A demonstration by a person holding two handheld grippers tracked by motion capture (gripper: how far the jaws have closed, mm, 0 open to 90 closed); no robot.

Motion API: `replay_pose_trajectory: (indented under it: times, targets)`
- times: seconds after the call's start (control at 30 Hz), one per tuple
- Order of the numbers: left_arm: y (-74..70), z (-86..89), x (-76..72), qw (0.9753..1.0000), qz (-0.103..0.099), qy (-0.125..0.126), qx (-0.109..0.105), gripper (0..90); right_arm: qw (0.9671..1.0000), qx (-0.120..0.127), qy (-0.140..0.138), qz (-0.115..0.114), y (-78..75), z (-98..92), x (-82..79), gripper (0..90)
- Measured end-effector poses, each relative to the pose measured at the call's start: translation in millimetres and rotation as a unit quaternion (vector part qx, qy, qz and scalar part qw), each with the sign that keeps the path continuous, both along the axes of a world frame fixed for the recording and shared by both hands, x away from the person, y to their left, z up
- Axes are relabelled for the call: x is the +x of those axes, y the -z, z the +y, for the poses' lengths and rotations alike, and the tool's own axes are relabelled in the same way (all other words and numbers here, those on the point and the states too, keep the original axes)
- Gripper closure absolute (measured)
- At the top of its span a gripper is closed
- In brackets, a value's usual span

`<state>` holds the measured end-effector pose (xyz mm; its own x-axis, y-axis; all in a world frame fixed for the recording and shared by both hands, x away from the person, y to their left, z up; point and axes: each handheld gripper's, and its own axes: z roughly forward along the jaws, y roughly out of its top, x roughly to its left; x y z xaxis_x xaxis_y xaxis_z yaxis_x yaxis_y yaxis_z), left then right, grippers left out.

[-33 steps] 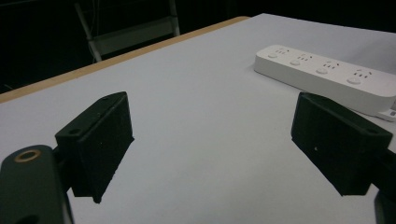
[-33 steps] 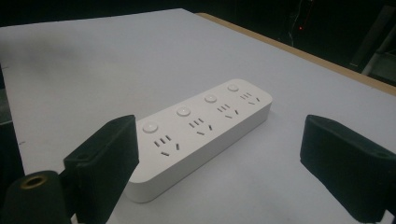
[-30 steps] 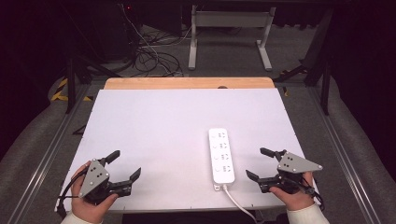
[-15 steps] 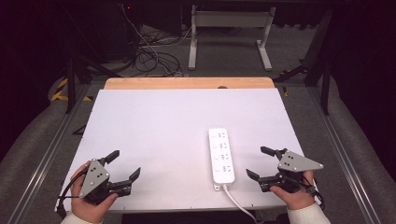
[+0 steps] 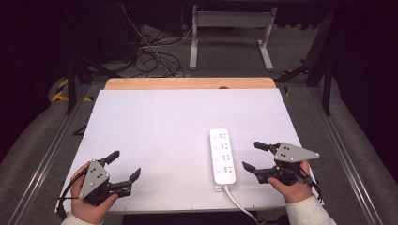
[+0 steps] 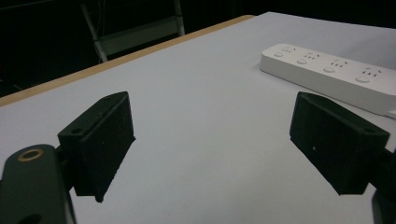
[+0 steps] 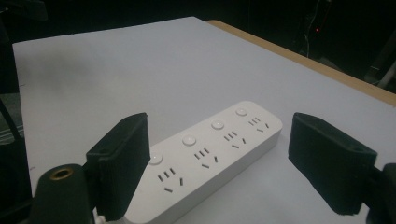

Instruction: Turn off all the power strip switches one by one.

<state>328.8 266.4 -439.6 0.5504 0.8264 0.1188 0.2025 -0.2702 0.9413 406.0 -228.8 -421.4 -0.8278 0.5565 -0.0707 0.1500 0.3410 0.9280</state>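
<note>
A white power strip (image 5: pixel 222 155) with several sockets and round buttons lies on the white table top (image 5: pixel 164 136), right of the middle, its cable running off the near edge. My right gripper (image 5: pixel 251 156) rests on the table just right of the strip, open and empty; the right gripper view has the power strip (image 7: pixel 210 154) close ahead between the jaws. At the near left corner my left gripper (image 5: pixel 124 164) is open with nothing in it. The power strip (image 6: pixel 327 74) lies far to the right in the left gripper view.
A wooden strip (image 5: pixel 187 83) borders the table's far edge. Beyond it stand a metal frame (image 5: pixel 230 33) and loose cables (image 5: pixel 150 56) on the floor. Grey rails (image 5: pixel 47 154) run along both sides of the table.
</note>
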Motion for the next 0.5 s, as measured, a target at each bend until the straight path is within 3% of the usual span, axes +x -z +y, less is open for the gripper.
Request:
replay_pose_trajectory:
  times: [0.5]
  targets:
    - [0.0, 0.6, 0.1, 1.0, 0.0, -0.001, 0.001, 14.5, 0.9996, -0.014, -0.023, 0.0, -5.3, 38.1, 20.4, 21.6]
